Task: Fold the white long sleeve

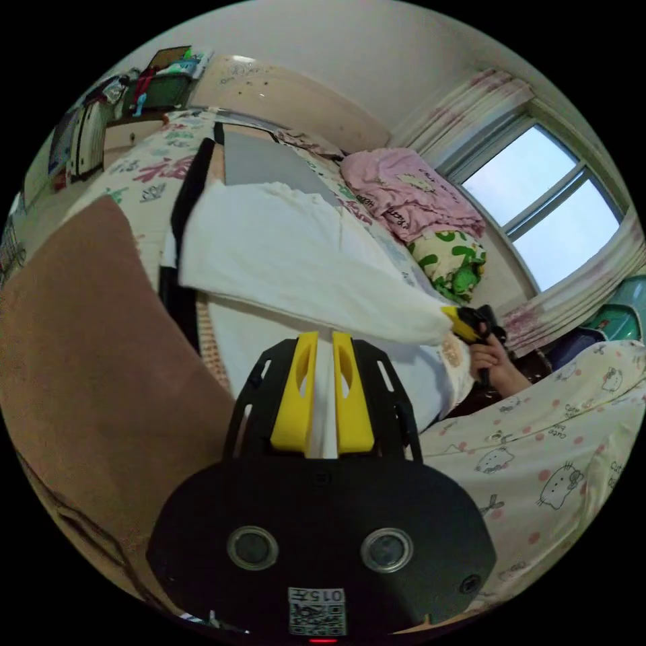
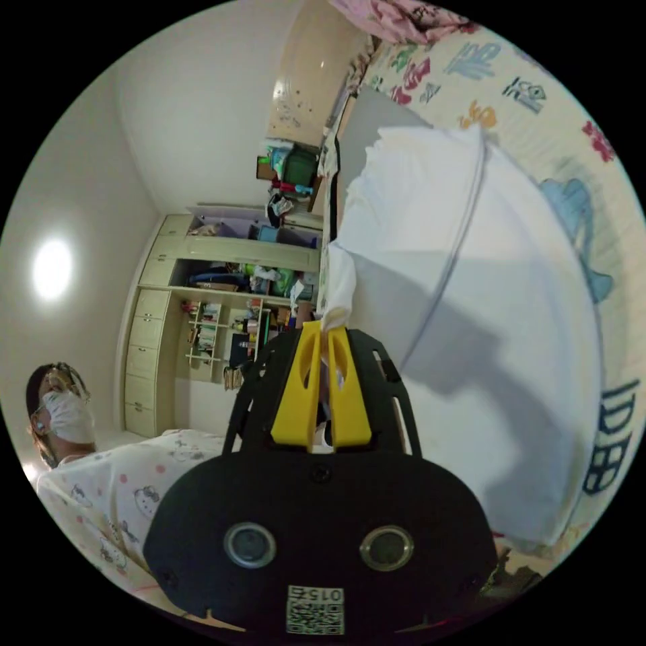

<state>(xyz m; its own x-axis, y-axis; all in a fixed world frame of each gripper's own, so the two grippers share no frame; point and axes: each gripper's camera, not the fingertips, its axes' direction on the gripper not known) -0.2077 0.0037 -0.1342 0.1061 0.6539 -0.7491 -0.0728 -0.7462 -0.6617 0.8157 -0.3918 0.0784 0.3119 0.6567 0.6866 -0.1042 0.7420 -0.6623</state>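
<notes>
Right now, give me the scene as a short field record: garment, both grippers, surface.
garment: white long sleeve, partly lifted off the bed, stretched between the two grippers
left gripper: jaws nearly together with white fabric between them
right gripper: jaws closed on a bunched bit of the garment; also seen in the left gripper view, held by a hand
surface: bed with printed sheet
nearby: pink blanket, window

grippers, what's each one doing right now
left gripper: shut on the white long sleeve.
right gripper: shut on the same garment's edge.
</notes>
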